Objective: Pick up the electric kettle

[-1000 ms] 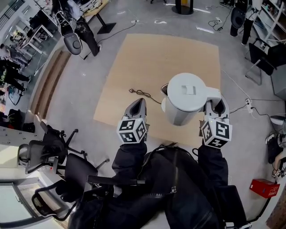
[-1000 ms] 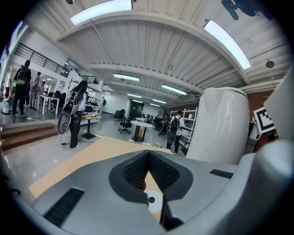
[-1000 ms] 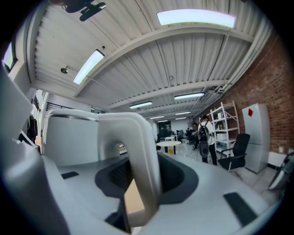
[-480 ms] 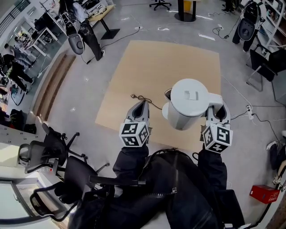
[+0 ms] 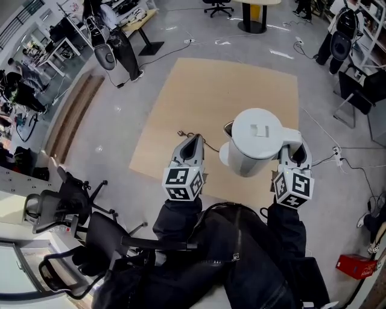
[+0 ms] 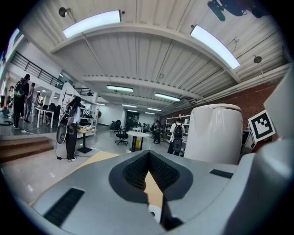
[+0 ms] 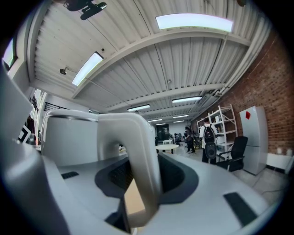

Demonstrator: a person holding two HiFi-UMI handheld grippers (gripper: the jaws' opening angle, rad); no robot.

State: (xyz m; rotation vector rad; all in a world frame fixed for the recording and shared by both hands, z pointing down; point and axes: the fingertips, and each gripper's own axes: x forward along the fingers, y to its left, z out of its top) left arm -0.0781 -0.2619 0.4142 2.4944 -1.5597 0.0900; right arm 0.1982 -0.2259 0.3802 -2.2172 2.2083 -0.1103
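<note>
A white electric kettle [image 5: 256,136] with a flat round lid hangs in the air over the floor. My right gripper [image 5: 294,148] is shut on its white handle [image 7: 138,160], which stands upright between the jaws in the right gripper view. The kettle's body [image 7: 69,137] fills that view's left side. My left gripper [image 5: 193,143] floats just left of the kettle, apart from it, its jaws shut with nothing between them. From the left gripper view the kettle [image 6: 216,133] stands at the right.
Below lies a plywood board [image 5: 211,90] on the grey floor, with a dark cable [image 5: 190,134] on it. Office chairs [image 5: 72,205] stand at lower left, a red box [image 5: 350,265] at lower right, and a round table [image 5: 256,12] and people farther off.
The left gripper has risen a little beside the kettle. The right gripper keeps its hold on the handle, and the kettle stays lifted.
</note>
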